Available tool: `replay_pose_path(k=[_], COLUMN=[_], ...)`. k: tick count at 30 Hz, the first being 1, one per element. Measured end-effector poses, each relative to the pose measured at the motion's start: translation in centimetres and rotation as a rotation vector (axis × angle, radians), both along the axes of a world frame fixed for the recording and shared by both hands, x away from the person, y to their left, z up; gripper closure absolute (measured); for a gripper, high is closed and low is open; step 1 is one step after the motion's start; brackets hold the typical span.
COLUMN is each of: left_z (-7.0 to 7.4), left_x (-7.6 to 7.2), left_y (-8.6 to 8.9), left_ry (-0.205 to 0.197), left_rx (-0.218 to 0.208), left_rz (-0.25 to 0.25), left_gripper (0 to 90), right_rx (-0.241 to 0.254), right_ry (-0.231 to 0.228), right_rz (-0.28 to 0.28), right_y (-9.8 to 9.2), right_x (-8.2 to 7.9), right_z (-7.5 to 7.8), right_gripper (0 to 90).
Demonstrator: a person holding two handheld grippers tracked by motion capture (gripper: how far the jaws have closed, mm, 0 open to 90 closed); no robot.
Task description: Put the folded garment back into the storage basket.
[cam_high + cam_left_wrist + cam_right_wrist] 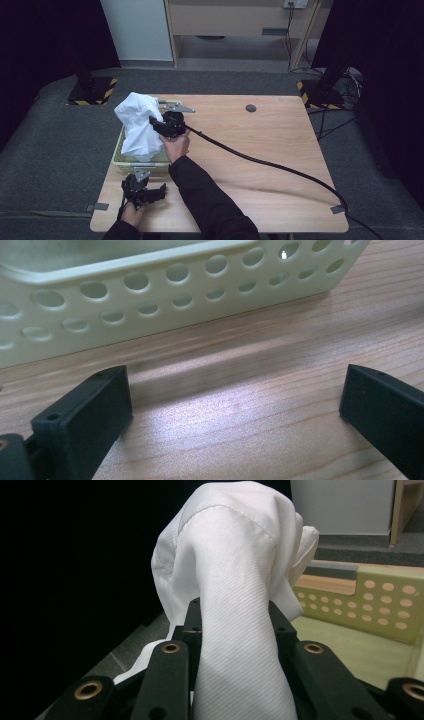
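Note:
A white cloth (136, 126) hangs bunched over the pale green perforated basket (118, 156) at the table's left side. My right gripper (156, 123) is shut on the cloth, and in the right gripper view the white cloth (235, 595) rises between the black jaws with the basket (370, 605) behind it. My left gripper (161, 191) rests low on the wooden table in front of the basket, jaws wide apart with nothing between them. In the left gripper view the basket wall (150, 295) stands just ahead of the left gripper (235, 395).
A thick black cable (270, 162) trails from the right gripper across the table (260, 140) to its right front corner. A small dark round mark (251, 108) lies near the far edge. Black stands with striped bases stand on the floor behind.

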State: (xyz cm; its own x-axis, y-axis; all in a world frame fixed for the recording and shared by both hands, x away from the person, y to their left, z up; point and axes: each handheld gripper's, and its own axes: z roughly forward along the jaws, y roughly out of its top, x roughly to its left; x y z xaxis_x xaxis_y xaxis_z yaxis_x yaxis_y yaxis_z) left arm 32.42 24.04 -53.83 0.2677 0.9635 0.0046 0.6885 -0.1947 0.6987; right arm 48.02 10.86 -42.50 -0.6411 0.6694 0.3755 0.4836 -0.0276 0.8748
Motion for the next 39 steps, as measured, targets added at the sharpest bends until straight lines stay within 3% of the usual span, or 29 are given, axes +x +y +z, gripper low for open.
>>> replay_pose_path(k=[4,10,14,20,24,27,31,34,39], left_z=[0.0,0.0,0.0,0.0,0.0,0.0,0.0,0.0,0.0], left_x=[0.0,0.0,0.0,0.0,-0.1,-0.1,-0.1,-0.1,-0.1], left_y=[0.0,0.0,0.0,0.0,0.0,0.0,0.0,0.0,0.0], left_ry=[0.000,0.000,0.000,0.001,0.001,0.001,0.001,0.001,0.001], left_rx=[0.000,0.001,0.001,0.001,0.001,0.001,0.000,0.000,0.000], left_rz=[-0.001,-0.006,-0.007,-0.008,-0.009,-0.009,-0.009,-0.008,-0.008], left_gripper=[0.0,0.0,0.0,0.0,0.0,0.0,0.0,0.0,0.0], right_rx=[-0.041,-0.181,-0.249,-0.231,-0.225,-0.198,-0.230,-0.217,-0.242], right_ry=[0.021,0.117,0.061,0.034,-0.023,-0.043,-0.072,-0.094,-0.149], right_rz=[0.000,0.012,0.013,0.081,0.088,0.077,0.076,0.068,0.077], right_y=[0.3,0.3,-0.3,-1.3,-2.4,-3.4,-4.1,-4.7,-5.4], right_x=[0.4,1.5,1.6,1.8,1.6,1.4,1.1,0.9,0.2], right_z=[-1.0,-2.5,-1.8,0.2,1.8,2.6,3.4,4.0,5.0], right_gripper=[66.4,44.5,33.4,22.4,17.2,16.2,14.4,14.2,13.1])
